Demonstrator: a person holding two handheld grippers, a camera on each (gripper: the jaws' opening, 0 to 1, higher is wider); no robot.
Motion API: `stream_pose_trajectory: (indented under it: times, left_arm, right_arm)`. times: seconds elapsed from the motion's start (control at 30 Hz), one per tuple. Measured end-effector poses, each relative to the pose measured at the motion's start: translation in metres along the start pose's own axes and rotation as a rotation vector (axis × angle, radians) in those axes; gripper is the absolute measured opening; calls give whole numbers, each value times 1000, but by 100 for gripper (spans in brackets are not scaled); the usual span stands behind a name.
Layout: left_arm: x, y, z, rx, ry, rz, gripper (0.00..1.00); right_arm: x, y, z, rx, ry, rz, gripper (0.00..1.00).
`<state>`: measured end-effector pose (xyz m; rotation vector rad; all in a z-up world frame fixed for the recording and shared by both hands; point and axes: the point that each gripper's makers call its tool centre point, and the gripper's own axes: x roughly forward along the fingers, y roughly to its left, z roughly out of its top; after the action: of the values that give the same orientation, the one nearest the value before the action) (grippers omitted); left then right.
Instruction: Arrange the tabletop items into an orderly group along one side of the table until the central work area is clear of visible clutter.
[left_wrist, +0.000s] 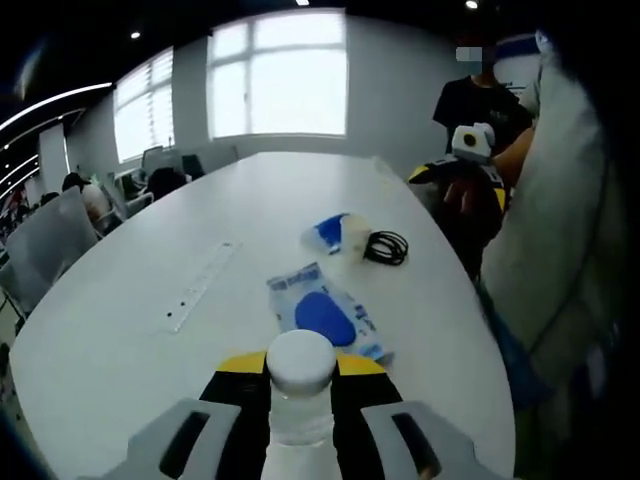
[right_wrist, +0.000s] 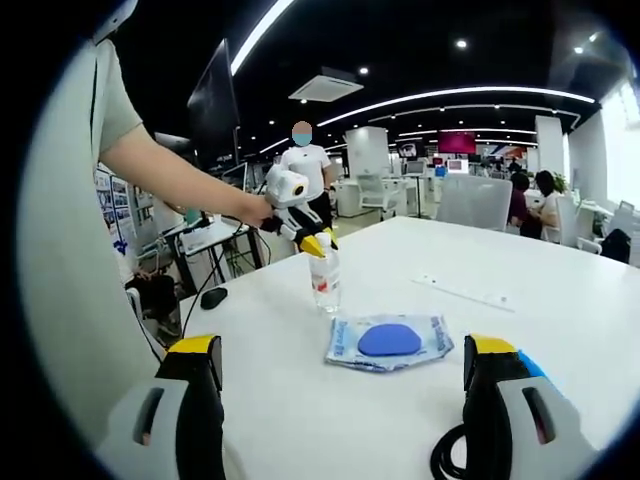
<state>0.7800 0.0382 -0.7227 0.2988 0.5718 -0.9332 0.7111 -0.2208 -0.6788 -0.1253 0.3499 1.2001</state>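
While the bottle's (left_wrist: 300, 400) body ran out of the left gripper view's bottom edge, only its white ribbed cap and clear neck showed between the left gripper's (left_wrist: 300, 375) yellow-tipped jaws, clamped on it.

From the right gripper view it was a clear plastic bottle standing near the white table's (right_wrist: 560, 330) edge, beside a crinkly clear pouch (right_wrist: 388, 342) holding a smooth blue oval. The right gripper (right_wrist: 340, 360) stood wide and empty, a black cable coil (right_wrist: 452, 455) half cut off below.

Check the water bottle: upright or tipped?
Upright. In the right gripper view the water bottle stands on the table, cap up, held near the top by the left gripper.
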Motion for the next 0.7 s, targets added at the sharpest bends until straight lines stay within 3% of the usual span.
stream_pose_trajectory:
  times: [0.7]
  left_arm:
    - [-1,-9,6,16,-13,-37,20]
  right_arm:
    - [5,-1,1,0,3,4,97]
